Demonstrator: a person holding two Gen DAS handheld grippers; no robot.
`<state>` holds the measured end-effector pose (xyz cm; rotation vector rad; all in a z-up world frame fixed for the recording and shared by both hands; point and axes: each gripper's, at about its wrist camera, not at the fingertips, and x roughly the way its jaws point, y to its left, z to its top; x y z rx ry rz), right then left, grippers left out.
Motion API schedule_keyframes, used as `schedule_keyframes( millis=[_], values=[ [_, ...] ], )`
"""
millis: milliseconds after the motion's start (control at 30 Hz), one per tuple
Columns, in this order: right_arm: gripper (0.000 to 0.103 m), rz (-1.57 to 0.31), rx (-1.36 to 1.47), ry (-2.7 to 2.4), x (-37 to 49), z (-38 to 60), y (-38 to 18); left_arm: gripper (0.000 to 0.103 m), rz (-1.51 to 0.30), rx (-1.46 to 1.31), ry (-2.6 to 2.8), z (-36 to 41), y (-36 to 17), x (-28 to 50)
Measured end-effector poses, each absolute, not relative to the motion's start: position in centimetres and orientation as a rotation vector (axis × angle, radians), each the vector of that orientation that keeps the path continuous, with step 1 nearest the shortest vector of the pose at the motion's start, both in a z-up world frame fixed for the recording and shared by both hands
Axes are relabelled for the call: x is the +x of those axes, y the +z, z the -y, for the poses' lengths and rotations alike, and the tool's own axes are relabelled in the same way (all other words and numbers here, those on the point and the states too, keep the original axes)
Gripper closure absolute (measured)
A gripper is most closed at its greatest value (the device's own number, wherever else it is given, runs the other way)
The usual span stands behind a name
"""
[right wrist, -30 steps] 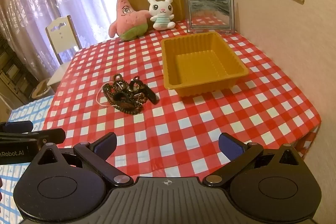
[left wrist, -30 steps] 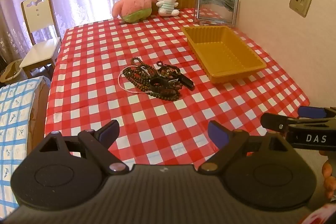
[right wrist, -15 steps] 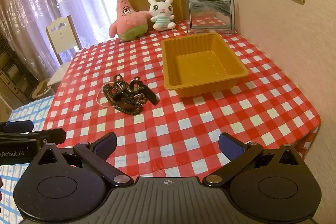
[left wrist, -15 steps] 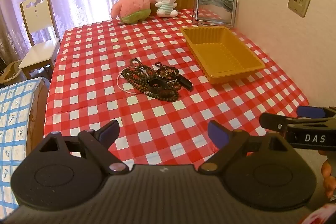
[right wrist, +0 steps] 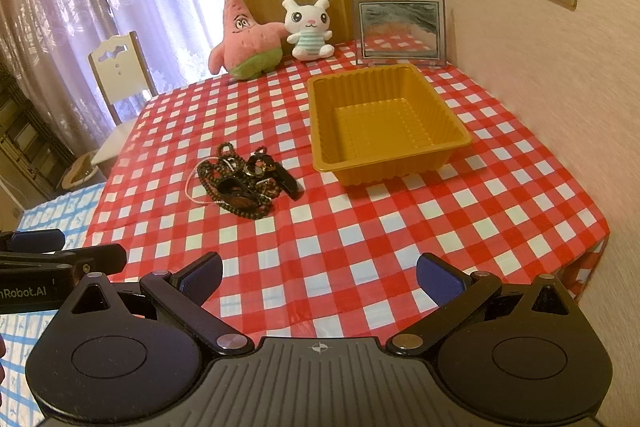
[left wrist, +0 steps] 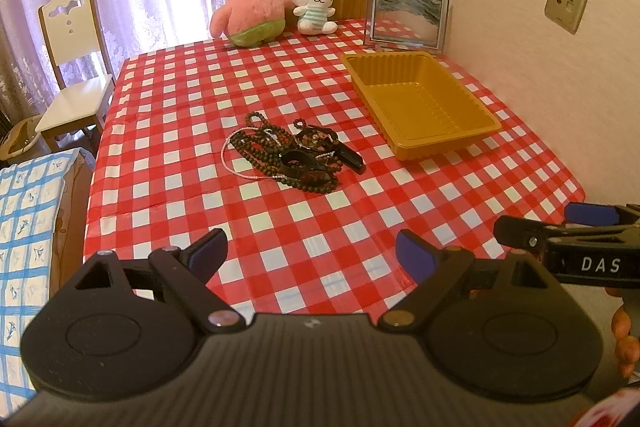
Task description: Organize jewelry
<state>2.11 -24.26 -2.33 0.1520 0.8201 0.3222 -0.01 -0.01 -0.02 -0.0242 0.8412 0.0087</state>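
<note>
A tangled pile of jewelry [left wrist: 292, 157], dark bead necklaces, a thin pale chain and black bracelets, lies mid-table; it also shows in the right wrist view [right wrist: 244, 181]. An empty orange tray [left wrist: 420, 103] stands to its right, seen too in the right wrist view [right wrist: 384, 125]. My left gripper [left wrist: 312, 253] is open and empty, above the table's near edge, well short of the pile. My right gripper [right wrist: 318, 273] is open and empty, also near the front edge. Each gripper shows at the side of the other's view.
A red-and-white checked cloth covers the table [left wrist: 192, 99]. A pink starfish plush [left wrist: 250, 5], a white bunny plush [left wrist: 314, 3] and a picture frame [left wrist: 406, 17] stand at the back. A white chair [left wrist: 74, 55] is left; a wall is right.
Both views shift only slightly; the left gripper has drifted a little. Both stay open and nothing on the table has moved.
</note>
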Motion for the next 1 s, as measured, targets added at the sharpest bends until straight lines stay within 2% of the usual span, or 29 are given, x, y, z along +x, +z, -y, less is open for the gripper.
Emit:
schedule_keyframes(
  millis=[1000],
  values=[
    [0.000,-0.812,0.156,0.324,1.78,24.39,-2.03,0.013,-0.833,-0.024,0.009,0.01,-0.02,-0.06]
  ],
)
